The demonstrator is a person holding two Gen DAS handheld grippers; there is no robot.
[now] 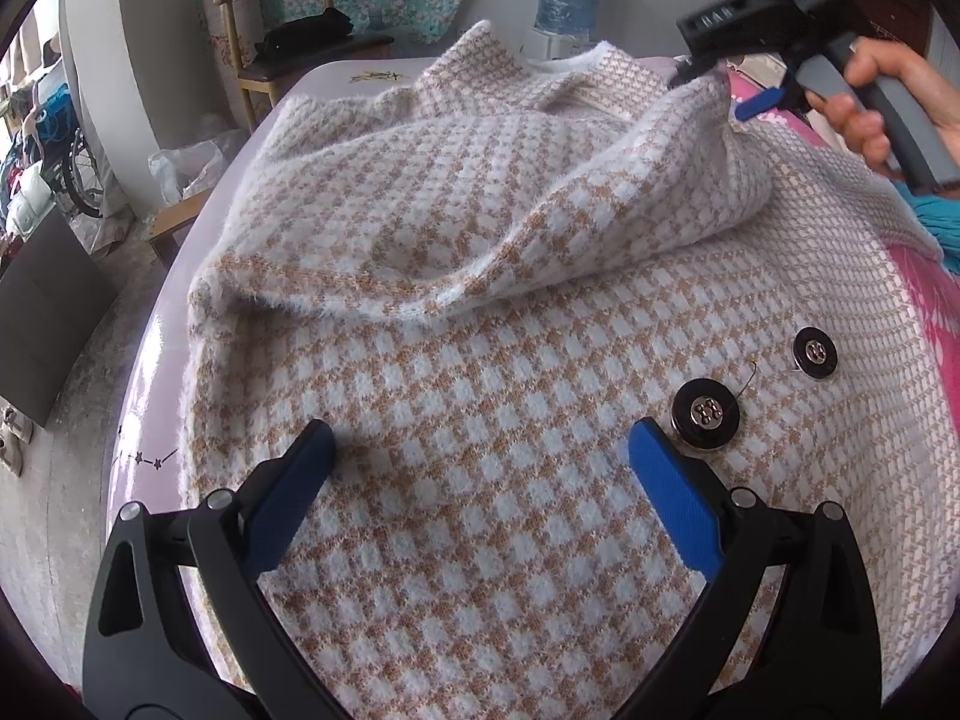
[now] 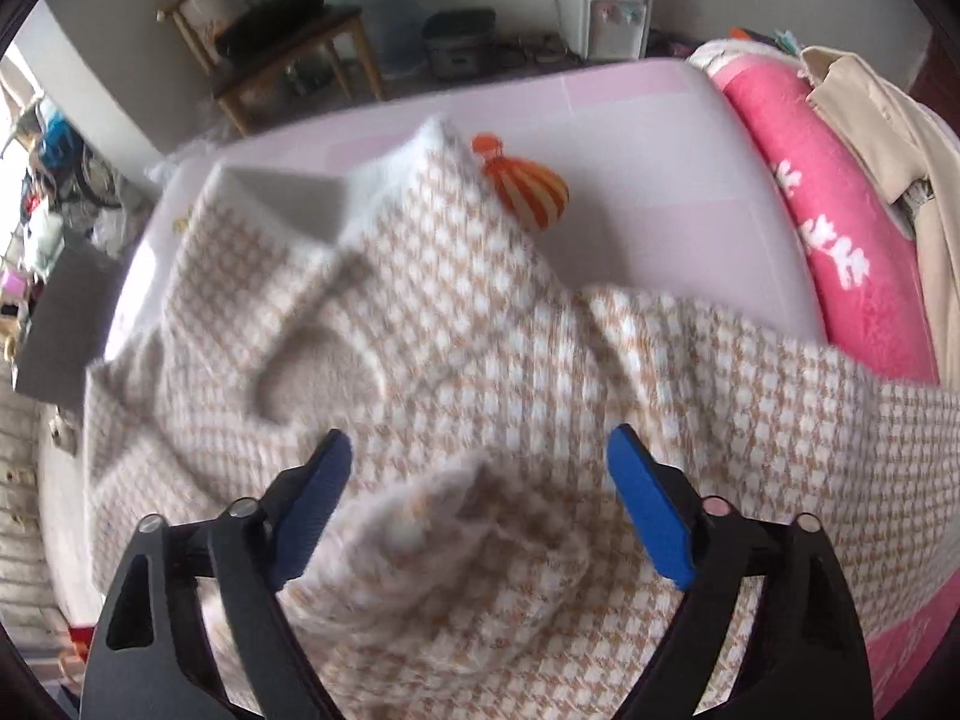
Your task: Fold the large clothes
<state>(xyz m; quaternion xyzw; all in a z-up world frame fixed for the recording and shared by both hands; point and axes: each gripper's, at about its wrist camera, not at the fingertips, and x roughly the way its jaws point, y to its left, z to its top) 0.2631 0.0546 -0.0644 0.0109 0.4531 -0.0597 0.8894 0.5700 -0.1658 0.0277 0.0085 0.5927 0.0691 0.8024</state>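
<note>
1. Coat [image 1: 480, 372] (fuzzy knit, tan/white houndstooth) lies spread over the pale lilac tabletop [image 1: 336, 75], covering most of it; collar at the far end.
2. Left claw [image 1: 480, 450]: blue pads wide apart, nothing between them, hovering over the near part of the coat w/ bare fabric below.
3. Two black buttons [image 1: 707, 414] sit just right of the left claw's right pad, on the coat front.
4. Right claw [image 2: 480, 450]: in its own view the fingers [image 2: 651, 516] stand wide apart. A bunched fold of coat [image 2: 456, 534] sits below and between them, but the pads aren't touching it.
5. In the left wrist view the right claw [image 1: 720, 87] is far right, held by the person's hand [image 1: 900, 102], right at a raised flap of the coat; can't tell from there if cloth is pinched.
6. Pink blanket [image 2: 840, 228] and a beige garment [image 2: 888, 138] are piled along the right side of the tabletop.
7. Orange-striped balloon print [image 2: 534, 192] shows beside the far collar corner.
8. Wooden chair [image 2: 288, 54] stands on the floor past the far edge.
</note>
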